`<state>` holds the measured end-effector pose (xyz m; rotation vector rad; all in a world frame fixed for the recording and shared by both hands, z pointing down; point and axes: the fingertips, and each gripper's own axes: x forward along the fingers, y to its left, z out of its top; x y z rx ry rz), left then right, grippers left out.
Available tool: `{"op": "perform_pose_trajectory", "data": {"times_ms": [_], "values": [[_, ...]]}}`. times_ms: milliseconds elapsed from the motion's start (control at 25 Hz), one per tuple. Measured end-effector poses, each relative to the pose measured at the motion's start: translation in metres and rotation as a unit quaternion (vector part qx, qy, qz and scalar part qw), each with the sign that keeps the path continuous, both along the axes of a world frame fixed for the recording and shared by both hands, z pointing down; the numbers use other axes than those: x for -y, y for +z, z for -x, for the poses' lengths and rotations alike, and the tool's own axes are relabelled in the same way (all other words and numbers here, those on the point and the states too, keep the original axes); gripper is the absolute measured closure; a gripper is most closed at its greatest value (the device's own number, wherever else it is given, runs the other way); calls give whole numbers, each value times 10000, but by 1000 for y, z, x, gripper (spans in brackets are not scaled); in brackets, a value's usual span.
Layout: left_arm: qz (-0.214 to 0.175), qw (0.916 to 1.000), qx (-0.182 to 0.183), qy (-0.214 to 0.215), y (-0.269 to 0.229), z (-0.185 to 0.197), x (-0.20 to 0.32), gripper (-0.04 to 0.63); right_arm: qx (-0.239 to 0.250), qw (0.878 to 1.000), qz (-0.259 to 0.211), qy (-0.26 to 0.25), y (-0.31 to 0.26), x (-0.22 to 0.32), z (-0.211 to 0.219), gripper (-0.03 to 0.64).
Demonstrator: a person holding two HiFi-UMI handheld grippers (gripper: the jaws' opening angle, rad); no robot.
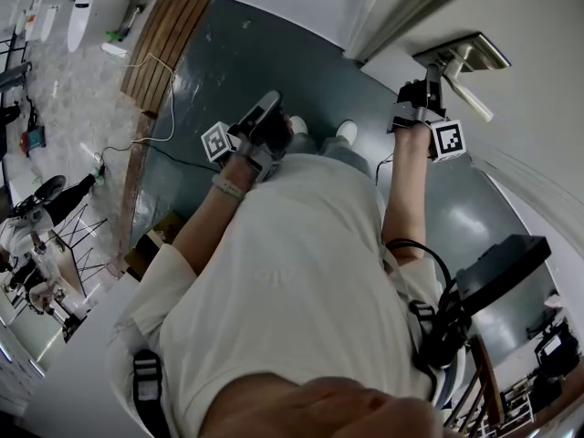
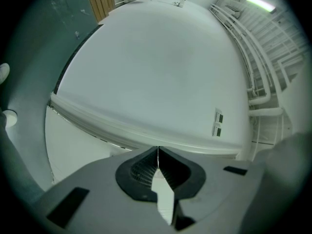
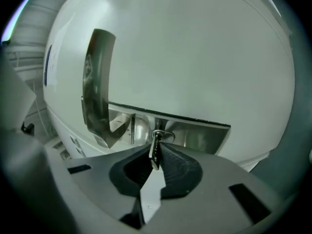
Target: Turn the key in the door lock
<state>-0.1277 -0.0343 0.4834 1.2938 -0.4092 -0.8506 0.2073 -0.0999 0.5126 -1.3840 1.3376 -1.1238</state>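
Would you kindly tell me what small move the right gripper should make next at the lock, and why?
Probably roll the right gripper slowly around the key, without pulling back. Its jaws are clamped on the key, which sits in the keyhole of the metal lock plate beside the door handle. Which way it should turn I cannot tell.

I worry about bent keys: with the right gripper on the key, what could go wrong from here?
The right gripper pinches the key only by its thin head, so it might slip off when twisted. Twisting off-axis could bend the key in the lock plate. The door handle sits close beside, so the gripper may bump it.
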Motion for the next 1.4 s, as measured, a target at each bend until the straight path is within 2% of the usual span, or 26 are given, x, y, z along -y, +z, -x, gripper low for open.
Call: {"op": "perform_pose_trajectory", "data": {"times_ms": [240,440,600,800,920,1040,1120,1240,1400], "values": [[-3,10000,25,6,-2,-1,-1,586,990,9947,-279,8,-1,0,1,575],[-4,10000,16,-11,-3,-3,-2,586,1694,9842,-507,25,-1,0,1,575],[-24,10000,29,-7,-4,-4,-2,586,1801,9819,-581,0,0,0,3,575],[-21,10000,39,-16,-5,-3,-4,586,1594,9844,-734,-122,-4,-1,4,574],[-1,10000,23,-32,-4,-4,-4,586,1633,9831,-808,-188,-4,0,5,574],[-8,10000,11,9,-4,-7,-3,586,1555,9849,-735,-201,-1,-1,6,574],[-11,10000,8,33,-4,-9,-3,586,1262,9902,-572,-178,-3,-3,6,574],[6,10000,8,25,-2,-10,-3,586,485,9985,-253,-84,-6,-10,-2,572],[23,10000,-11,28,-1,-11,-4,586,-481,9987,80,-159,-7,-17,-10,574]]}}
